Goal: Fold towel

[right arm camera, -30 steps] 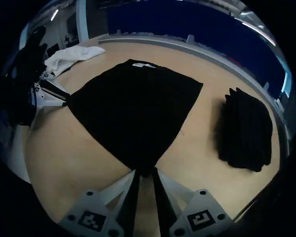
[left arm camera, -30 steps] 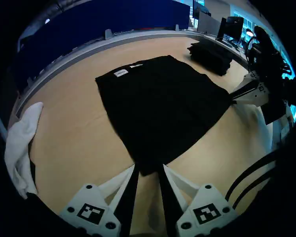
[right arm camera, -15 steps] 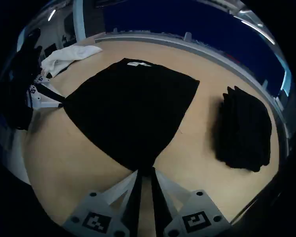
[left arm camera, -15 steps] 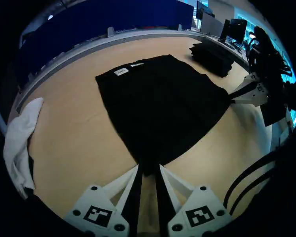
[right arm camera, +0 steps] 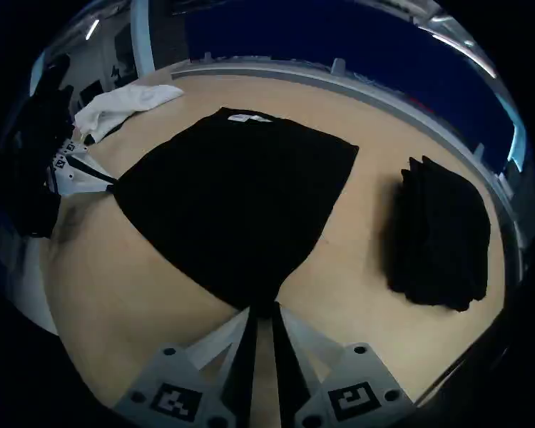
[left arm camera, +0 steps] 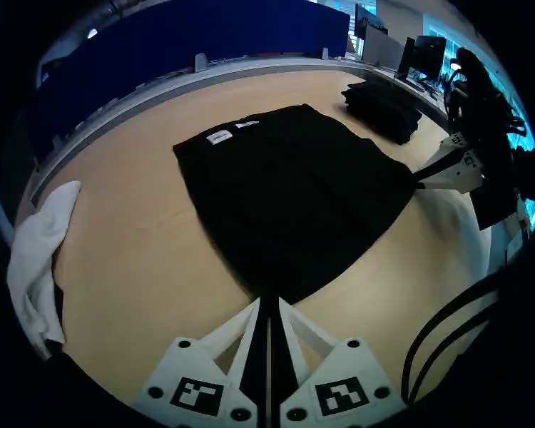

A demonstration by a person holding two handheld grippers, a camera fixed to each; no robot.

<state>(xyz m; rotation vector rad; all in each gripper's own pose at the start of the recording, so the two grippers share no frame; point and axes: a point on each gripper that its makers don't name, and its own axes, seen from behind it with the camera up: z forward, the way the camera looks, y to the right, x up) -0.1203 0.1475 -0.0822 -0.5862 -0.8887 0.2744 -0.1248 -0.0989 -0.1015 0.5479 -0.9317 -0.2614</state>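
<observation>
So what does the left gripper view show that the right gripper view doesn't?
Left gripper view: the left gripper up close, pinching a near corner of the black towel, with the right gripper farther off on another corner, plus monitors and black cables.
Right gripper view: the reverse, with the right gripper close on its corner and the left gripper off to the side, held by a dark-gloved hand.
Shared: the towel spread on the wooden table, the white cloth, the stack of dark folded towels and the blue partition.
</observation>
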